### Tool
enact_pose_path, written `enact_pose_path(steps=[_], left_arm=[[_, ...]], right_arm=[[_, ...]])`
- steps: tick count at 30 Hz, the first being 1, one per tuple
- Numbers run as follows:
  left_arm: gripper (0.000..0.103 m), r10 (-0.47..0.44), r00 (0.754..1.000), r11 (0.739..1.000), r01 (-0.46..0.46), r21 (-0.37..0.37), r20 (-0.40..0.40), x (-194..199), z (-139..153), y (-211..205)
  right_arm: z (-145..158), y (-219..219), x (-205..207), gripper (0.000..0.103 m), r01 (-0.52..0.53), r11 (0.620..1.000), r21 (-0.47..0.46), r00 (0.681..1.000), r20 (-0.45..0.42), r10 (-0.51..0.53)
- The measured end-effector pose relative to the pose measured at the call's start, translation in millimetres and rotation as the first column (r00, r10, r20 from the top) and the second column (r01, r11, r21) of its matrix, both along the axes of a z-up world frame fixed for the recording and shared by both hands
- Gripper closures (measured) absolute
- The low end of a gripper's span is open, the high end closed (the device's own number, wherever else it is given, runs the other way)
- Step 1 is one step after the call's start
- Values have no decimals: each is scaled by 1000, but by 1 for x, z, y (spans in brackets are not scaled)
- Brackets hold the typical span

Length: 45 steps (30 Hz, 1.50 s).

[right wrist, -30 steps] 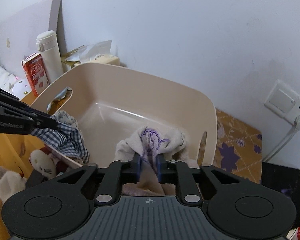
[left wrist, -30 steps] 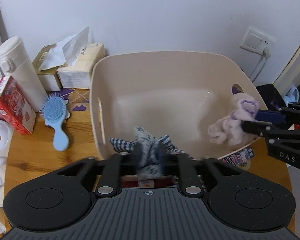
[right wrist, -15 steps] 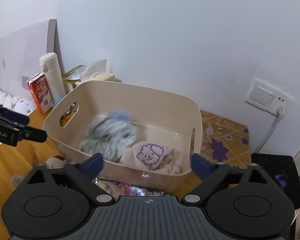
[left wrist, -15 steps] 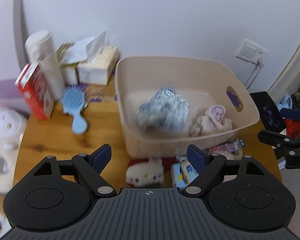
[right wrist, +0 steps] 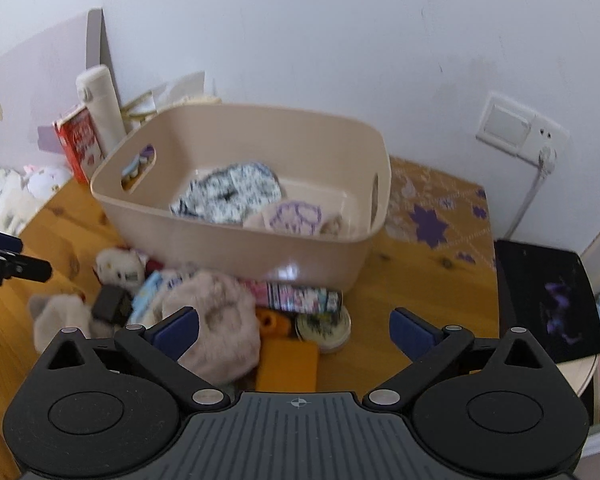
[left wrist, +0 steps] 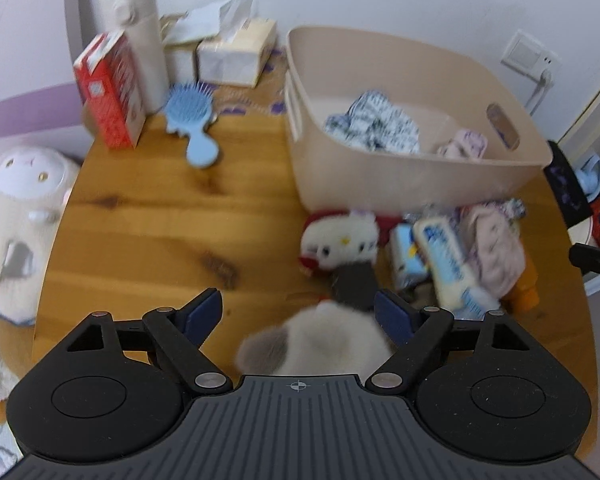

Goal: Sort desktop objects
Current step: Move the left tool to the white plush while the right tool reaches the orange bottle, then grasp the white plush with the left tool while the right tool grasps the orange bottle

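A beige basket [left wrist: 420,188] [right wrist: 240,252] stands at the back of the wooden table. Inside it lie a blue checked cloth [left wrist: 372,124] [right wrist: 232,192] and a pink cloth with purple embroidery [left wrist: 466,142] [right wrist: 296,216]. My left gripper [left wrist: 299,310] is open over a grey-white plush [left wrist: 320,340], nothing between its pads. My right gripper [right wrist: 296,328] is open above a pile in front of the basket: a pink fuzzy cloth [right wrist: 216,320], an orange block [right wrist: 288,364], a round tin [right wrist: 322,330] and a patterned tube [right wrist: 296,296]. A white cat plush [left wrist: 340,240] [right wrist: 120,268] lies beside them.
A blue hairbrush [left wrist: 192,120], a red carton [left wrist: 110,92], a cream flask [left wrist: 138,36] and tissue boxes [left wrist: 236,52] stand at the back left. A big white plush [left wrist: 24,200] sits off the left edge. A black panel [right wrist: 548,300] lies at the right.
Both grippers were shut on cloths over the basket; they opened, the cloths dropped in, and both pulled back toward the near side of the table.
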State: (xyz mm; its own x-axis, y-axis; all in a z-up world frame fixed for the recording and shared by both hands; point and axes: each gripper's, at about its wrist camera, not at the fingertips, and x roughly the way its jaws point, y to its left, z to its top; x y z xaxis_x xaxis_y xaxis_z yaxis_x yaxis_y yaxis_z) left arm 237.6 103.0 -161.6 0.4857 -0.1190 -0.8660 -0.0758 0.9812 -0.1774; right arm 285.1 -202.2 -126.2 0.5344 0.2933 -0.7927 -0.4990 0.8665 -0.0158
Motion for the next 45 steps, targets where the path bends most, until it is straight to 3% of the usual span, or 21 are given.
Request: enact_pose_path(steps=[17, 28, 36, 39, 42, 44, 45], left_arm=[[18, -50, 991, 999, 49, -7, -128, -8, -41, -23], [18, -44, 983, 999, 46, 5, -180, 5, -68, -37], [18, -48, 982, 999, 49, -2, -182, 11, -78, -37], [25, -47, 985, 999, 43, -24, -167, 10, -77, -35], [45, -70, 988, 997, 66, -33, -141, 6, -75, -34], [64, -85, 987, 995, 79, -53, -137, 5, -74, -33], [67, -86, 986, 995, 78, -63, -139, 5, -74, -32]], right_arm=[[-59, -9, -7, 0, -14, 996, -90, 995, -99, 5], [-89, 4, 12, 0, -54, 989, -141, 988, -148, 33], [-101, 16, 19, 0, -57, 985, -165, 991, -133, 35], [-104, 17, 20, 9, -63, 984, -167, 990, -135, 41], [-105, 17, 19, 21, -63, 985, -159, 990, -138, 41], [-105, 17, 18, 32, -70, 987, -146, 988, -146, 49], [-104, 17, 17, 40, -73, 987, -140, 988, -146, 53]])
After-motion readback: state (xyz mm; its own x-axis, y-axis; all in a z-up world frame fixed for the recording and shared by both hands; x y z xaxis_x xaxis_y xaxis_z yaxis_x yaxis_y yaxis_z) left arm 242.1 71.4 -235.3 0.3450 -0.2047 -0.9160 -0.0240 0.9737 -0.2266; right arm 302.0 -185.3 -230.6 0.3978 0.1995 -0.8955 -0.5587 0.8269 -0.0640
